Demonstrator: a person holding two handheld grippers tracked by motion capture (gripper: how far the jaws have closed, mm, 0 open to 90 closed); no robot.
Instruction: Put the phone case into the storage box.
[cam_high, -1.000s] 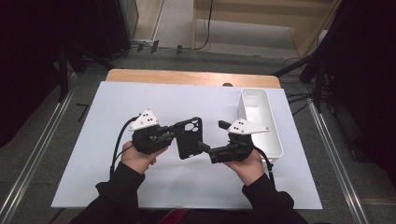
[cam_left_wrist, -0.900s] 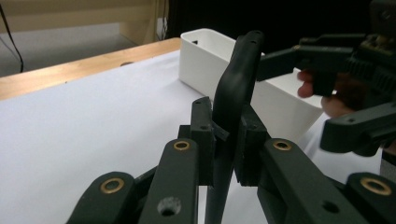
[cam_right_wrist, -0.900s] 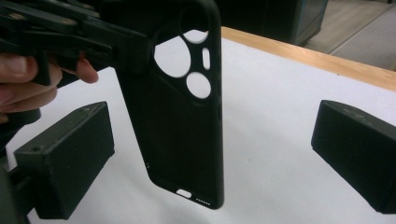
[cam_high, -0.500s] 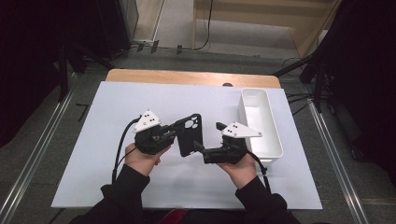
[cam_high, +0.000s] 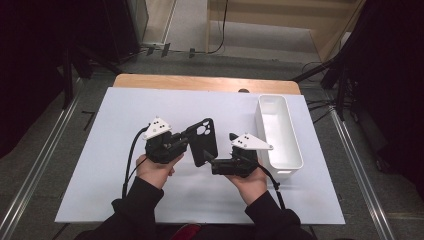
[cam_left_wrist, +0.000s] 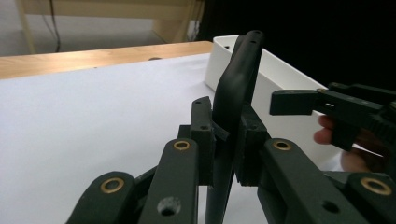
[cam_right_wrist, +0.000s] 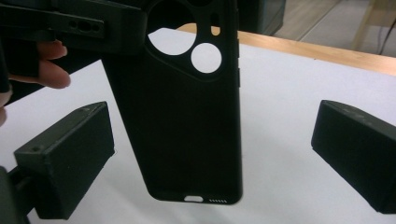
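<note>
Left gripper (cam_high: 186, 143) is clamped on a black phone case (cam_high: 204, 141), and in the left gripper view its two pads are seen pressed against the case (cam_left_wrist: 236, 88) from either side, with the case standing edge-on between them. The case is held up off the white mat (cam_high: 115, 150), near the middle of the table, with its camera cut-outs at the upper end. Right gripper (cam_high: 209, 161) is pointed at the lower end of the case, its jaws set wide apart. In the right gripper view the case (cam_right_wrist: 187, 126) is seen hanging between those jaws, clear of both pads, with its port slot at the bottom. A white tray (cam_high: 295, 150) is set on the mat just beside the right hand (cam_high: 250, 182).
</note>
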